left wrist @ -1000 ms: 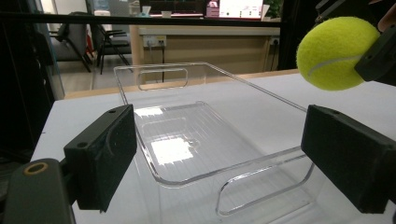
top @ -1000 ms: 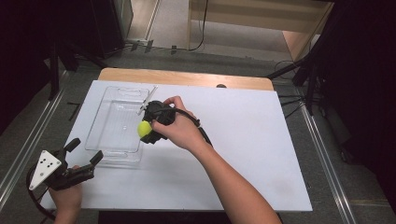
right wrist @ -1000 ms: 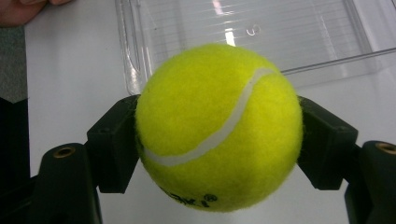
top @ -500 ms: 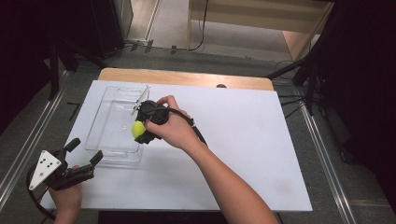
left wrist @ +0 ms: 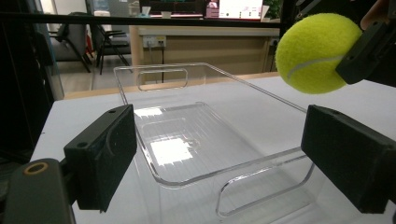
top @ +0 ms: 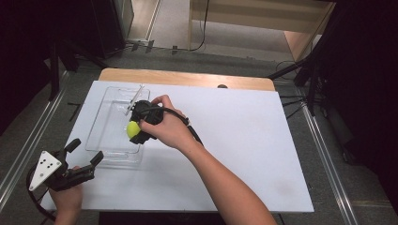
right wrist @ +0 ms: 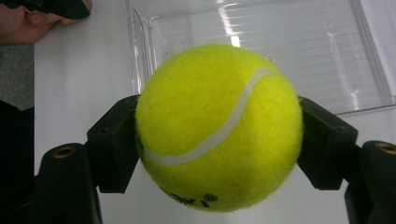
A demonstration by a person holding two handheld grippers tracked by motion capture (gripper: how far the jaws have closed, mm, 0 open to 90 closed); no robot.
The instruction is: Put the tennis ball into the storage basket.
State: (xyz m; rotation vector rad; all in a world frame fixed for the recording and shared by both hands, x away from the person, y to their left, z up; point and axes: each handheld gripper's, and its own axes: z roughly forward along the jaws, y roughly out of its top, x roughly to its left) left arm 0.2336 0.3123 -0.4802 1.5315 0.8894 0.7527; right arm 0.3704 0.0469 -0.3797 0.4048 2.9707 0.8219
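Right gripper [top: 136, 132] reaches in from right, 2 jaws pinching fuzzy yellow tennis ball [top: 133, 129] above clear ribbed plastic tray [top: 109, 136], right rim. Left gripper [top: 85, 154] near-left, level, jaws spread, empty.

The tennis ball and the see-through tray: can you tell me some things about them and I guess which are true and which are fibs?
1. The right hand-held gripper squeezes the tennis ball. True.
2. The ball is lying on the tray's floor. False: it is held up in the air, above the clear tray.
3. The left hand-held gripper is open and holds nothing. True.
4. The tray is full of balls. False: nothing lies in it.
5. The tray sits on a white table. True.
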